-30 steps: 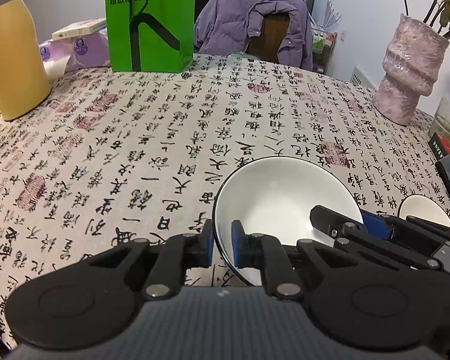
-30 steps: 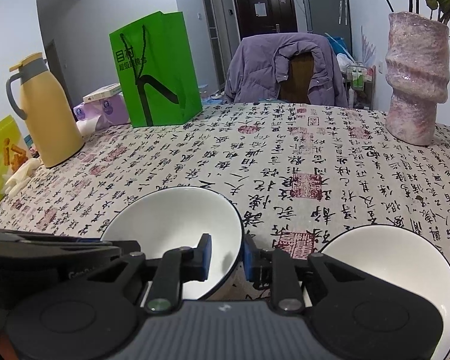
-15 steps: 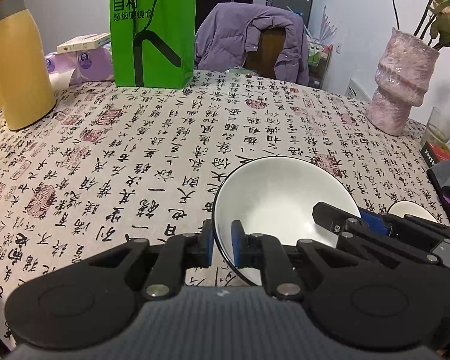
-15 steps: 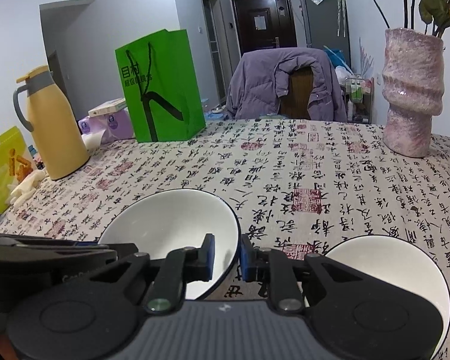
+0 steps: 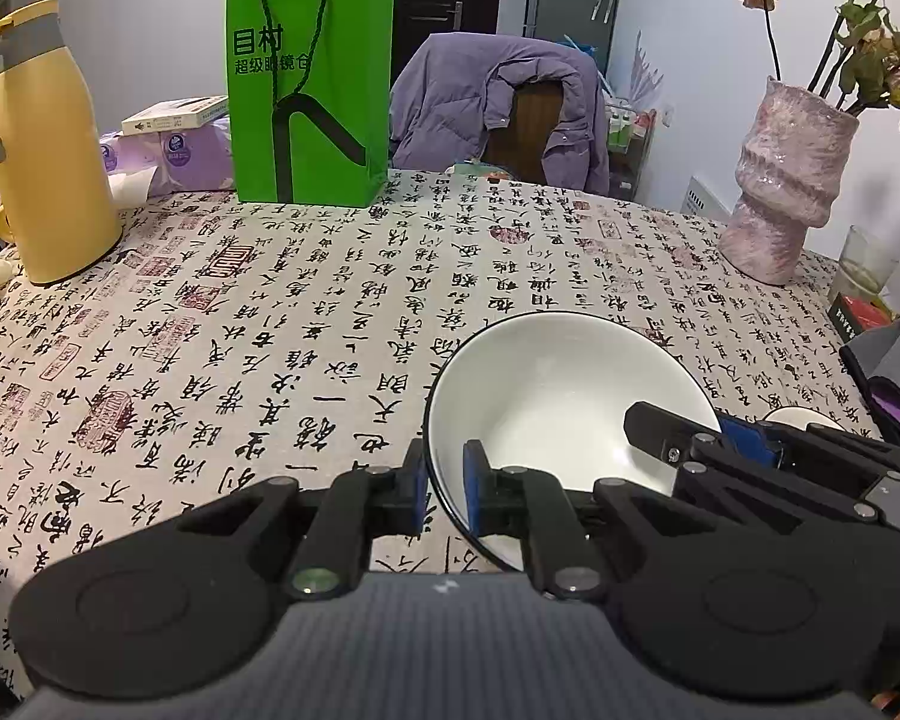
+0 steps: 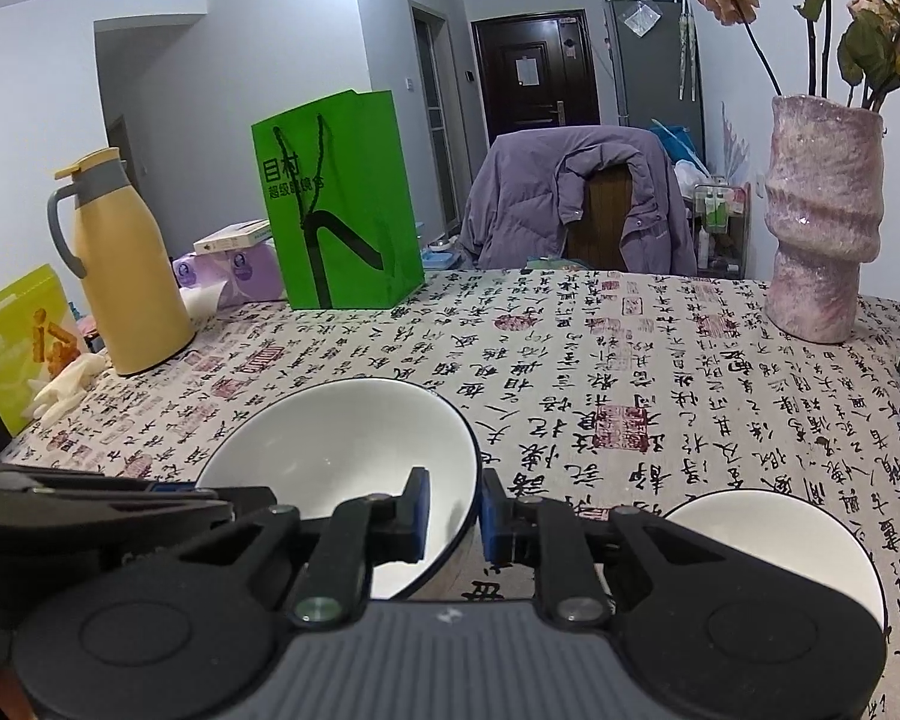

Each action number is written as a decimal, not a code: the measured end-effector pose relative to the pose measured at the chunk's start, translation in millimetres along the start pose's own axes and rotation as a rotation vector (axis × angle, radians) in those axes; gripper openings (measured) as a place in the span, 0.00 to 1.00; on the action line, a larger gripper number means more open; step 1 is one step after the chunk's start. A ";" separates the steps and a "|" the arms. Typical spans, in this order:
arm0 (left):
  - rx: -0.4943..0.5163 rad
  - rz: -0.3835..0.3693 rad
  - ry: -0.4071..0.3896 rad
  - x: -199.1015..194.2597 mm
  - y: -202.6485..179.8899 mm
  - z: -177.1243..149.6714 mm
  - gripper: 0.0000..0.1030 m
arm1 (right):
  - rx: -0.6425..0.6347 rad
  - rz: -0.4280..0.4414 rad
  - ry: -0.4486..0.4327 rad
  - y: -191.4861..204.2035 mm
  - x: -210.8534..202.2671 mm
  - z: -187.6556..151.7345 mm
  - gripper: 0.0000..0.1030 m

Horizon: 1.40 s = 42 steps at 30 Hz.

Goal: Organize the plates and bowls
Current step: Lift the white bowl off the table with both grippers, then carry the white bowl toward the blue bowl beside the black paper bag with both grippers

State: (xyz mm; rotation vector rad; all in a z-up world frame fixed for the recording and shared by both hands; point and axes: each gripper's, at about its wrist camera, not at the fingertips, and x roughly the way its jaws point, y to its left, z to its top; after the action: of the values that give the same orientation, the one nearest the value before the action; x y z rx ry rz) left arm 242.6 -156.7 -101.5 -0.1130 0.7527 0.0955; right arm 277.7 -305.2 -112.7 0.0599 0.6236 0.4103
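A white bowl with a dark rim (image 5: 564, 396) is held between both grippers above the calligraphy tablecloth (image 5: 270, 324). My left gripper (image 5: 444, 489) is shut on the bowl's left rim. My right gripper (image 6: 455, 510) is shut on its right rim, and the bowl also shows in the right wrist view (image 6: 342, 450). The right gripper's fingers (image 5: 678, 435) reach into the left wrist view. A second white bowl (image 6: 768, 540) sits on the cloth to the right, below the held bowl; only its edge (image 5: 801, 417) shows in the left wrist view.
A yellow thermos (image 5: 45, 150) stands at the left, a green paper bag (image 5: 309, 90) at the back and a pink vase (image 5: 786, 180) with flowers at the right. A chair with a purple jacket (image 5: 498, 102) is behind the table. A drinking glass (image 5: 870, 258) stands near the right edge.
Both grippers have lifted the bowl upward together; the table and the second bowl now sit lower in both views. The grips have not changed.
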 end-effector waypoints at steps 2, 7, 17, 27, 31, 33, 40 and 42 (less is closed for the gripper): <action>0.001 -0.001 -0.004 -1.8 1.4 -0.9 0.12 | -0.005 -0.001 -0.004 2.1 -1.8 -0.2 0.16; 0.002 -0.009 -0.020 -7.6 5.1 -0.7 0.12 | -0.012 -0.001 -0.016 7.3 -6.3 0.8 0.16; -0.009 -0.013 -0.040 -19.6 13.0 1.1 0.12 | -0.035 -0.008 -0.039 20.4 -15.7 4.8 0.16; -0.028 -0.010 -0.060 -34.0 23.2 3.3 0.12 | -0.056 -0.010 -0.051 36.2 -26.0 10.3 0.16; -0.029 -0.008 -0.071 -40.8 25.5 3.0 0.12 | -0.057 -0.011 -0.058 42.0 -31.6 10.5 0.16; -0.027 -0.006 -0.075 -44.0 26.3 2.3 0.12 | -0.056 -0.012 -0.059 44.4 -34.2 10.1 0.16; -0.035 -0.014 -0.083 -55.7 32.8 -0.3 0.12 | -0.050 -0.015 -0.068 52.9 -43.2 9.6 0.16; -0.037 -0.014 -0.087 -59.9 35.3 -1.0 0.12 | -0.048 -0.014 -0.071 56.1 -46.2 9.5 0.16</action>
State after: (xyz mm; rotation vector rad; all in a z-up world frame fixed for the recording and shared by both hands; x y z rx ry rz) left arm 193.9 -124.7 -63.6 -0.1484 0.6633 0.1003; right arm 229.4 -271.1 -69.4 0.0243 0.5437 0.4075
